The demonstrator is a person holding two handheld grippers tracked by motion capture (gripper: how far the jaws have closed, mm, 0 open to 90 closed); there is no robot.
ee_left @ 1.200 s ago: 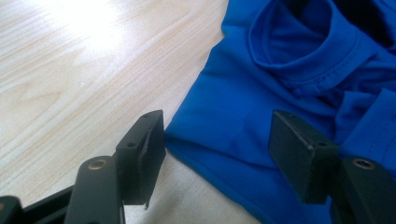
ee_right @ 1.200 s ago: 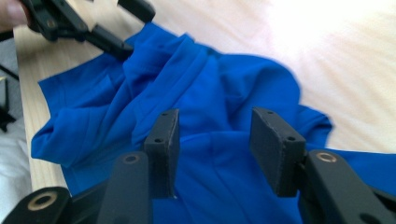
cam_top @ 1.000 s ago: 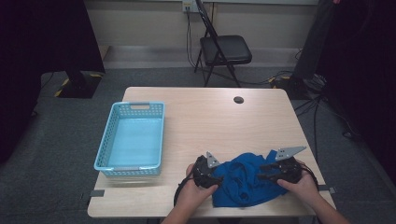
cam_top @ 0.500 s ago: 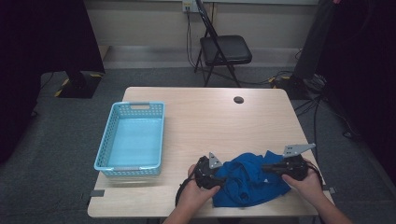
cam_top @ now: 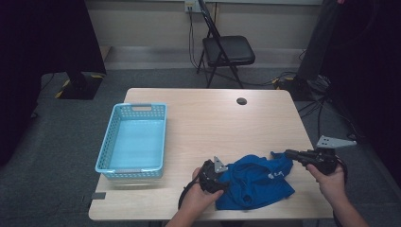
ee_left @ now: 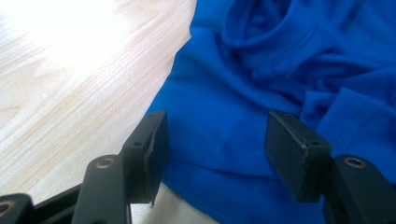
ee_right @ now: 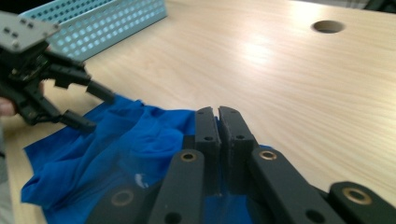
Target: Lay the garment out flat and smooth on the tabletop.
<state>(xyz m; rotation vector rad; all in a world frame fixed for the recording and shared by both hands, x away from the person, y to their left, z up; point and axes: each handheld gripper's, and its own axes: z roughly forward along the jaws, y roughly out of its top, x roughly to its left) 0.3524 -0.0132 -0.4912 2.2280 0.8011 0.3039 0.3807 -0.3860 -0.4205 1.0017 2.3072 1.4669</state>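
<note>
A crumpled blue shirt with a small white logo lies at the table's near edge. My left gripper sits at the shirt's left side, its jaws open. In the left gripper view the left gripper straddles the blue shirt without pressing it. My right gripper is shut on the shirt's right corner and holds it slightly raised and stretched to the right. In the right gripper view the right gripper has its jaws together over the blue shirt, and the left gripper shows open farther off.
A light blue plastic basket stands empty on the left of the wooden table. A dark round hole sits near the table's far edge. A black folding chair stands behind the table.
The right gripper has closed on the shirt's right corner and moved right and up, drawing the cloth out. The left gripper has stayed in place.
</note>
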